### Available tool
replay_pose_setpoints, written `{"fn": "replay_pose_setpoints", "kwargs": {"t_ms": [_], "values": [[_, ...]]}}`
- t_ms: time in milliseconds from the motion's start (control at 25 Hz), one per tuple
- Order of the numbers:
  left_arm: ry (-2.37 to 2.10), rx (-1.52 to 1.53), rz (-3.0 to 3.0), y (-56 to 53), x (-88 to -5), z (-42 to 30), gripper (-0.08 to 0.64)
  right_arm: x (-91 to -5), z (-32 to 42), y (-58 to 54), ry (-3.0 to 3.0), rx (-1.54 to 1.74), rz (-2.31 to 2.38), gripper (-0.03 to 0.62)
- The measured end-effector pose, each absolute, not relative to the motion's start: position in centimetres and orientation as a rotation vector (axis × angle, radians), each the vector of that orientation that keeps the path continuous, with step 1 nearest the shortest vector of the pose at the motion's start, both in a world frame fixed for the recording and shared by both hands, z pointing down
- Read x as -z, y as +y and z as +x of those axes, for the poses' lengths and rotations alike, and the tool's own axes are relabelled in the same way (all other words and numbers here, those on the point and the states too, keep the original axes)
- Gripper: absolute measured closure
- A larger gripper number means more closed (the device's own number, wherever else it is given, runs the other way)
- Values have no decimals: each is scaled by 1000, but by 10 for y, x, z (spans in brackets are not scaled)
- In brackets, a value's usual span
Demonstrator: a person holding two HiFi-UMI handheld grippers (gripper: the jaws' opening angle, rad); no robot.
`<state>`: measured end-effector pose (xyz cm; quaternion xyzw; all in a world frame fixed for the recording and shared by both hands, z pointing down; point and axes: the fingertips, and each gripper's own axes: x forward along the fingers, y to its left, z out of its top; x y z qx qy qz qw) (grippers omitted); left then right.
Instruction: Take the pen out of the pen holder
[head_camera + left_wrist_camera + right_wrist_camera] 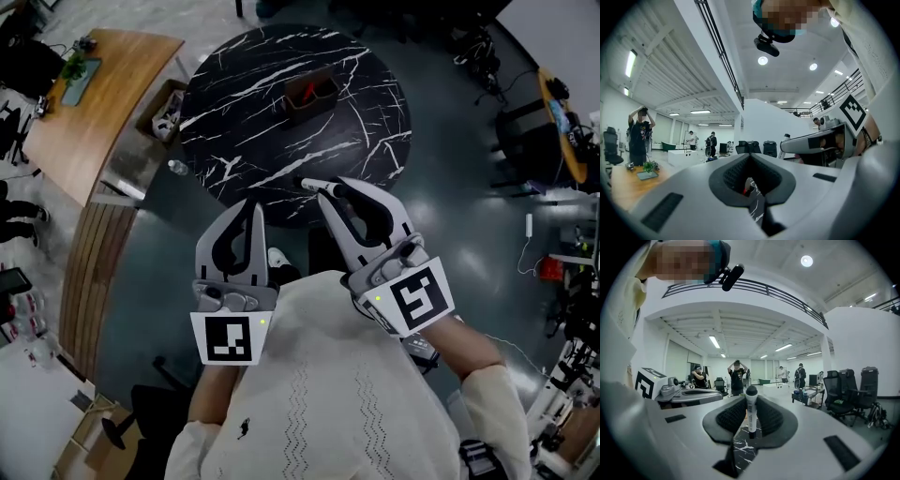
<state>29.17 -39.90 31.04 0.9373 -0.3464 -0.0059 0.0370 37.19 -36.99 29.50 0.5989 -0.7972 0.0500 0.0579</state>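
Right gripper view first: shows the pen (751, 411), white-barrelled with a dark rounded cap, upright between the ribbed pads (732, 416) and pinched across the barrel by the right gripper (751, 418). Seems gripped mid-barrel so as not to swing or slip while carried. In the head view, appears as a short pale stick at the tips of that gripper, above the near part of the black marble table (244, 122). Hangs well apart from the pen holder (311, 97), a dark box at the table's far middle with something red inside. By that reading, already out of the holder, with only a spot for setting down left to choose.

Just to the left, the left gripper (251, 208): jaws pressed together on nothing, held beside the right one over the table's near edge. Probably idle, one gripper being enough for a light pen, and kept close so as not to get in the way. Through the slit between its pads, only a strip of marbled tabletop and a red speck, likely the holder's contents.

Farther out: a wooden desk (103, 103) at far left, dark floor around the table, people standing in the hall beyond.
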Motion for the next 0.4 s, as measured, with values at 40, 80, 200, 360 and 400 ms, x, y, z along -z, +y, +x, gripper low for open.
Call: {"fn": "replay_pose_setpoints", "kwargs": {"t_ms": [40,80,200,360,400], "values": [[-1066,19,2876,-399,-310,291,549,-296,374,-370,-2400,-141,1829,506],[-1067,19,2875,-399,-310,291,549,-297,375,-371,-2382,-131,1842,506],[-1065,8,2873,-398,-311,292,551,-302,382,-370,-2338,-140,1889,506],[-1062,-13,2866,-398,-315,293,551,-314,390,-367,-2293,-182,1958,506],[-1061,-19,2865,-398,-316,294,549,-316,391,-366,-2286,-189,1971,506]]}}
